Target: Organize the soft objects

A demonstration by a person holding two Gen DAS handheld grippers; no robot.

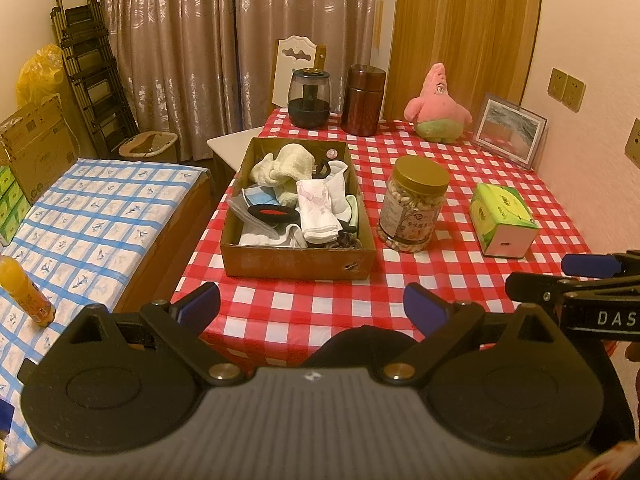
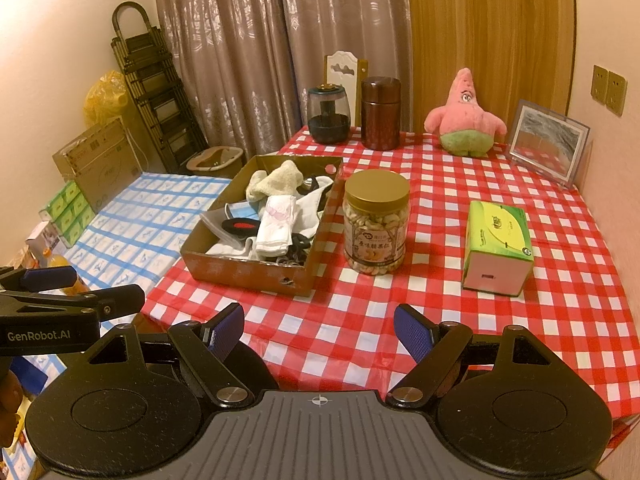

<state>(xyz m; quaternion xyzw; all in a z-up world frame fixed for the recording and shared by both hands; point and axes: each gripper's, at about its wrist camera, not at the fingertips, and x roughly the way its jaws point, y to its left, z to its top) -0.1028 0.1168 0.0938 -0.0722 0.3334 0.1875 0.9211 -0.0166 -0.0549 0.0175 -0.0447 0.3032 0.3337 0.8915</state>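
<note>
Cardboard box (image 1: 298, 216) of jumbled soft cloths (image 1: 316, 208) sits on the bench (image 1: 460, 280), straight ahead of the left gripper (image 1: 312, 306), its long axis running away from both. The right gripper (image 2: 318, 330) faces it from the right. Both jaws gape wide, empty.

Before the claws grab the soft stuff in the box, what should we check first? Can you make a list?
1. Left claw open and empty: ok.
2. Right claw open and empty: ok.
3. Cardboard box sits flat on the table: ok.
4. Soft things in box, like the cream towel, uncovered from above: ok.
5. Nut jar stands close beside the box, might get bumped: not ok.
6. What lies under the pile: cannot tell.
</note>
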